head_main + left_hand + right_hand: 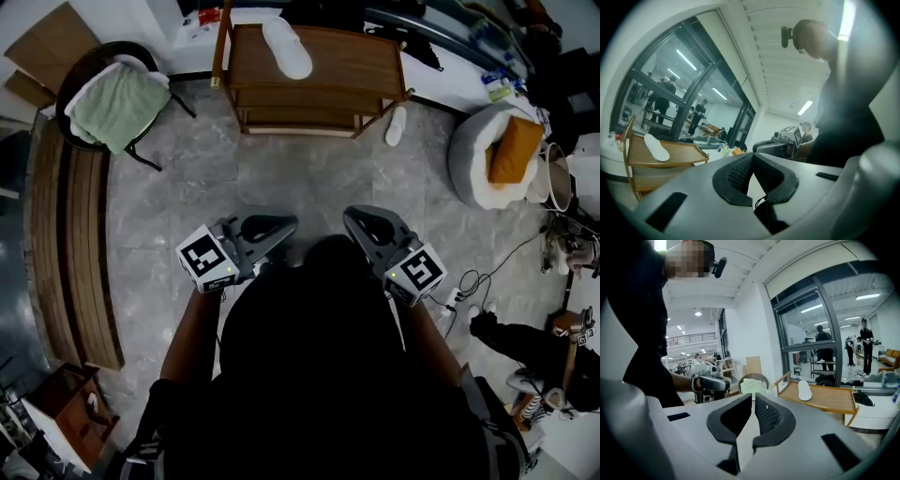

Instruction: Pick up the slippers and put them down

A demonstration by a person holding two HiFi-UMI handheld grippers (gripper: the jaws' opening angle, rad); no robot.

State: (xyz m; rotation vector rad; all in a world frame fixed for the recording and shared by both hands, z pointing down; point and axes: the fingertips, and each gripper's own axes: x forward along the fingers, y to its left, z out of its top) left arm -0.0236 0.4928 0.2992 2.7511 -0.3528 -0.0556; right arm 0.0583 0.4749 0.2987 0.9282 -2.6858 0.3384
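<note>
We are holding the left gripper (pixel 286 225) and the right gripper (pixel 354 218) close in front of the body, each with its jaws pressed together on nothing. One white slipper (pixel 287 47) is lying on the wooden counter (pixel 356 66) ahead. A second slipper (pixel 397 125) is lying on the floor (pixel 309 169) by the counter's right leg.

The person holds a tool in each hand, close in front of the body, with the tips leaning toward each other. The left tool (pixel 277 226) has its jaws pressed together with nothing between them. The right tool (pixel 360 223) is closed and empty too.
</note>
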